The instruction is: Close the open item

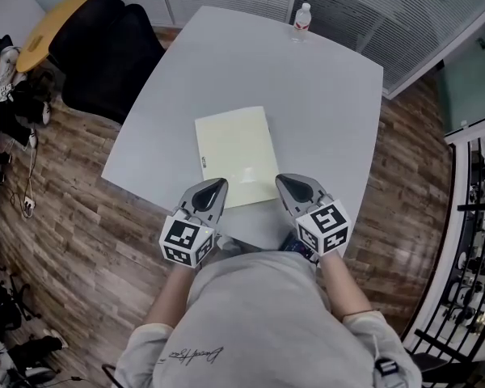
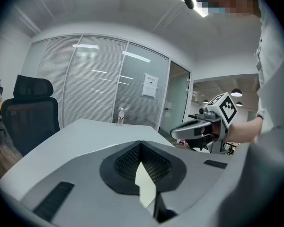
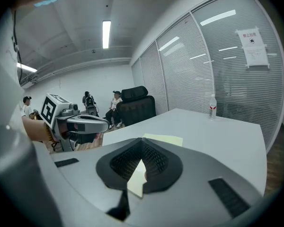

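A pale yellow folder [image 1: 234, 156] lies flat on the grey table [image 1: 331, 103], cover down, with its spine on the left. My left gripper [image 1: 216, 189] hovers over the folder's near left corner, jaws together and holding nothing. My right gripper [image 1: 289, 186] is just off the folder's near right corner, also shut and empty. In the left gripper view a sliver of the folder [image 2: 146, 186] shows below the closed jaws of the left gripper [image 2: 141, 148], and the right gripper [image 2: 191, 128] appears to the right. The right gripper view shows the folder [image 3: 163, 139] beyond the right gripper [image 3: 142, 145].
A water bottle [image 1: 301, 18] stands at the table's far edge. A black office chair [image 1: 105, 47] sits off the far left side, near a yellow round table [image 1: 44, 31]. Glass walls with blinds run along the back. People sit beyond the chair [image 3: 135, 105].
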Demonstrator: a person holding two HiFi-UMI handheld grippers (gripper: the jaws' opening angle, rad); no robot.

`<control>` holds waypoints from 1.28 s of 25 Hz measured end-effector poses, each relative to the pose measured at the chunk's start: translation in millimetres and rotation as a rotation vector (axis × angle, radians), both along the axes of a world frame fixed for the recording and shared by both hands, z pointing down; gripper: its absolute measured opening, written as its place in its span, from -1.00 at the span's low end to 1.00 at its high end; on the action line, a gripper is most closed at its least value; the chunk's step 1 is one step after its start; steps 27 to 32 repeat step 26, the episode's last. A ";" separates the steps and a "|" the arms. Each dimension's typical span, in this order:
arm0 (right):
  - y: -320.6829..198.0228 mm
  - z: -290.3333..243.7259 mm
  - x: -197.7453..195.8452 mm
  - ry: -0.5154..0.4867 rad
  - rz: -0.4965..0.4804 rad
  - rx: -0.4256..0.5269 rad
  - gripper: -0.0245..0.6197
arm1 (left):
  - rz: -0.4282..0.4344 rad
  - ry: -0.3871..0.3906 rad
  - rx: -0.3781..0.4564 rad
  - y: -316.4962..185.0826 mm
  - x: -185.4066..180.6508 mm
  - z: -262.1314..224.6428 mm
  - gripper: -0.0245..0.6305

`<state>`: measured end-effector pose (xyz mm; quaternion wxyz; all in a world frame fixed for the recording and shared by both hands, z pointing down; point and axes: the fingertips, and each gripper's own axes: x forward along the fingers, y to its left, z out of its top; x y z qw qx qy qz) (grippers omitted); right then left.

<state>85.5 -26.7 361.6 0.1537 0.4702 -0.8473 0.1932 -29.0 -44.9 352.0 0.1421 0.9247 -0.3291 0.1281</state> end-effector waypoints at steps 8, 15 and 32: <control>2.9 -0.3 -1.5 -0.019 -0.001 -0.003 -0.88 | 0.000 -0.001 -0.003 0.2 1.4 -1.9 -0.90; 5.6 0.3 -6.5 -0.017 -0.014 0.000 -0.88 | -0.006 -0.001 -0.001 2.2 -1.6 -1.5 -0.90; 8.1 -0.8 -12.2 -0.005 -0.026 -0.001 -0.88 | -0.011 0.003 0.003 3.3 -6.9 -5.4 -0.90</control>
